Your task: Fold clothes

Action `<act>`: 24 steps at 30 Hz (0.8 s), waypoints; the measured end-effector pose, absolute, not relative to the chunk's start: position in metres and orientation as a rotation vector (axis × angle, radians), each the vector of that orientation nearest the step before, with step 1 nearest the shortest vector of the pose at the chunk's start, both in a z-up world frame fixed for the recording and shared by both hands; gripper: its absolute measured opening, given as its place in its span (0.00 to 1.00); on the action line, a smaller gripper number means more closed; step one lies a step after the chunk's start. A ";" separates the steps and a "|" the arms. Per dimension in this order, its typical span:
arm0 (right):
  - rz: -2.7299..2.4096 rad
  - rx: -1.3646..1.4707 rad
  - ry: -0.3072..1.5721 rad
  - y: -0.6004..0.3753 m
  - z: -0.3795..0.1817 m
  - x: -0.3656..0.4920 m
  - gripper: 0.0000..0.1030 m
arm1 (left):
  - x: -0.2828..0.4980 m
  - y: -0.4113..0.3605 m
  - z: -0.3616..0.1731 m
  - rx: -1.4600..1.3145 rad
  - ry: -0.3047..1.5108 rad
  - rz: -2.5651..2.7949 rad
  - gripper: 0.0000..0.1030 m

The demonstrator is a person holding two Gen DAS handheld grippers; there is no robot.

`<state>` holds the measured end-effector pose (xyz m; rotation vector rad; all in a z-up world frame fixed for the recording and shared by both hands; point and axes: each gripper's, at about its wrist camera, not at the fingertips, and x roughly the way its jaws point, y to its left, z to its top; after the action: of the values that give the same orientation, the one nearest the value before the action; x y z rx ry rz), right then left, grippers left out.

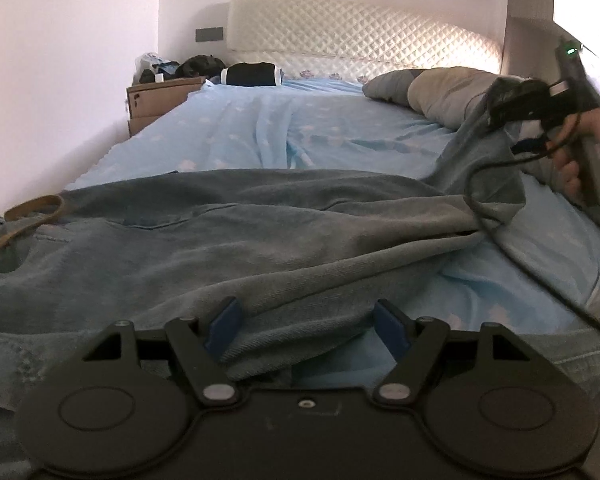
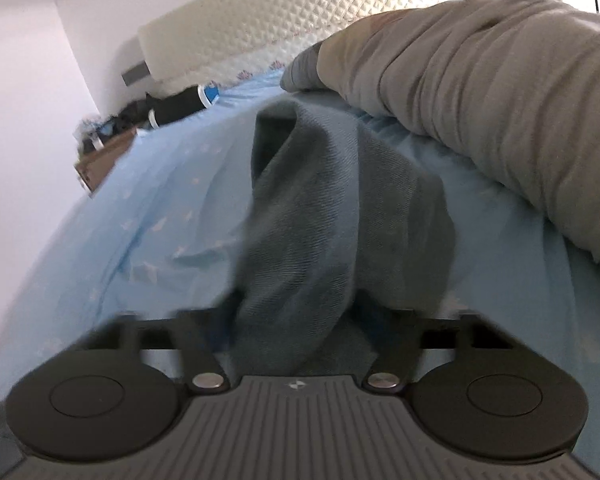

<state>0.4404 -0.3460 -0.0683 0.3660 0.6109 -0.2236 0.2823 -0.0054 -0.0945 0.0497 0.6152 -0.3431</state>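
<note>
A: Report the position of the garment.

B: The blue-grey jeans (image 1: 228,240) lie spread across the near part of the bed (image 1: 284,128), on the light blue sheet. A tan belt (image 1: 32,208) sits at the waistband on the left. One trouser leg runs up and to the right, off the sheet.

A: State of the left tool?

B: The left tool (image 1: 306,322) has its jaws apart. A fold of denim lies between the blue pads (image 1: 224,320), but the pads do not press on it. Judged purpose: it is set low at the near edge, ready to take the cloth there while the far end is carried.

A: State of the right tool?

B: The right tool (image 2: 296,320) is clamped on the trouser leg (image 2: 320,216); the denim bunches between its jaws and hangs forward from them. In the left wrist view the same tool appears at the far right, held in a hand (image 1: 580,168), with the leg drawn up to it.

A: Why is the leg raised?

B: Probably to clear the sheet so it can be laid over the rest of the jeans. The grey quilt (image 2: 480,100) lies just beside on the right; the leg should stay clear of it.
</note>
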 end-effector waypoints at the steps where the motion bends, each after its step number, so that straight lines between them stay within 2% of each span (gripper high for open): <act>1: -0.240 0.335 0.623 -0.340 -0.069 0.442 0.27 | 0.283 -0.004 -0.095 0.043 0.617 -0.344 0.69; 3: -0.256 0.304 0.603 -0.330 -0.065 0.433 0.16 | 0.285 -0.003 -0.097 0.030 0.620 -0.346 0.69; 6: -0.279 0.292 0.542 -0.323 -0.050 0.411 0.10 | 0.284 -0.001 -0.097 0.010 0.618 -0.346 0.69; 16: -0.355 0.203 0.183 -0.225 0.054 0.298 0.09 | 0.277 0.007 -0.092 -0.073 0.590 -0.318 0.69; 19: -0.354 0.140 0.123 -0.191 0.065 0.290 0.12 | 0.273 0.009 -0.091 -0.094 0.587 -0.312 0.69; 22: -0.326 0.117 0.183 -0.179 0.045 0.311 0.17 | 0.270 0.011 -0.089 -0.101 0.580 -0.311 0.69; 23: -0.301 0.126 0.206 -0.181 0.033 0.320 0.25 | 0.271 0.011 -0.089 -0.101 0.580 -0.309 0.69; 24: -0.251 0.144 0.240 -0.186 0.019 0.330 0.40 | 0.271 0.011 -0.089 -0.100 0.581 -0.307 0.69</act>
<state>0.3304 -0.1857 0.0195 0.1437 0.2405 -0.2508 0.2706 0.0110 -0.0889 -0.1004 0.5810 -0.3068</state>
